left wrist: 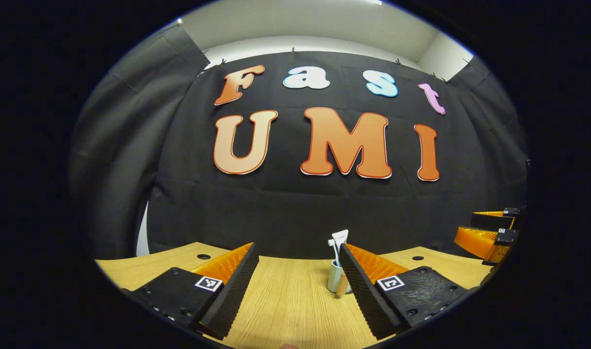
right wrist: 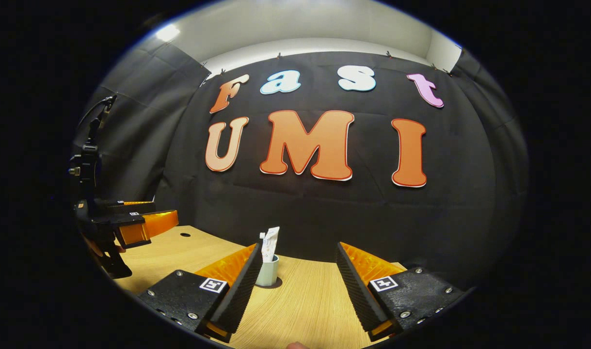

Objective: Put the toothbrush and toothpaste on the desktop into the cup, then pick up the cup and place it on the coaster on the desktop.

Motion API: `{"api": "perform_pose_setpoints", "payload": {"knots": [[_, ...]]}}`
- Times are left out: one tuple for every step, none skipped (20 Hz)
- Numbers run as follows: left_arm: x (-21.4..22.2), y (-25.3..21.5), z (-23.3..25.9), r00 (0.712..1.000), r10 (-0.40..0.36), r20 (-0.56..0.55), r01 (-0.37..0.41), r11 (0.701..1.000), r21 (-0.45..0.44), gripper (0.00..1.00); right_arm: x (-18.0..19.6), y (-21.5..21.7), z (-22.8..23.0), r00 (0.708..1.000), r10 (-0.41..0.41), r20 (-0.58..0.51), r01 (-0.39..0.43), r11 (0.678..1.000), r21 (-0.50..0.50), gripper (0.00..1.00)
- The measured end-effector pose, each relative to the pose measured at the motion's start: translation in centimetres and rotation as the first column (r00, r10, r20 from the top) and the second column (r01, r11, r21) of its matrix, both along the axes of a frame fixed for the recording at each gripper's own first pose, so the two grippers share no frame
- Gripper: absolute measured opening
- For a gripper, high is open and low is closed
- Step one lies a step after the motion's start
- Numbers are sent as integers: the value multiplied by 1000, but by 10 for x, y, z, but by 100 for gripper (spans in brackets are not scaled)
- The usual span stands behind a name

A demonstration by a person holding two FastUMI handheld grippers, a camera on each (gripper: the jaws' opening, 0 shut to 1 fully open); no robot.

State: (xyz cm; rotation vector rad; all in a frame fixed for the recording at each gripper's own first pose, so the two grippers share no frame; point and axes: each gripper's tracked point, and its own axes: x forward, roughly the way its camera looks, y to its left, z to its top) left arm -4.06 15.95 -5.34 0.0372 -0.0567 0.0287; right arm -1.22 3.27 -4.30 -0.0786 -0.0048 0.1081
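Now both claws apart, left claw (left wrist: 297,291), right claw (right wrist: 295,291), cup (right wrist: 267,271) upright mid-desktop (right wrist: 305,310).

We see a pale wood-grain bench (left wrist: 285,300) with small dark round holes (left wrist: 203,256) near its far edge, black cloth (right wrist: 295,213) hung behind it, and a white wall (left wrist: 300,22) above.
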Motion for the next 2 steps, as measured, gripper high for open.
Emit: {"api": "perform_pose_setpoints", "payload": {"knots": [[0, 0, -1, 1000, -2, -2, 2, 1000, -5, 99, 0, 0, 0, 1000, 0, 0, 0, 1000, 1, 92], [0, -1, -3, 1000, -4, -4, 4, 1000, -8, 98, 0, 1, 0, 1000, 1, 2, -1, 1000, 1, 96]]}}
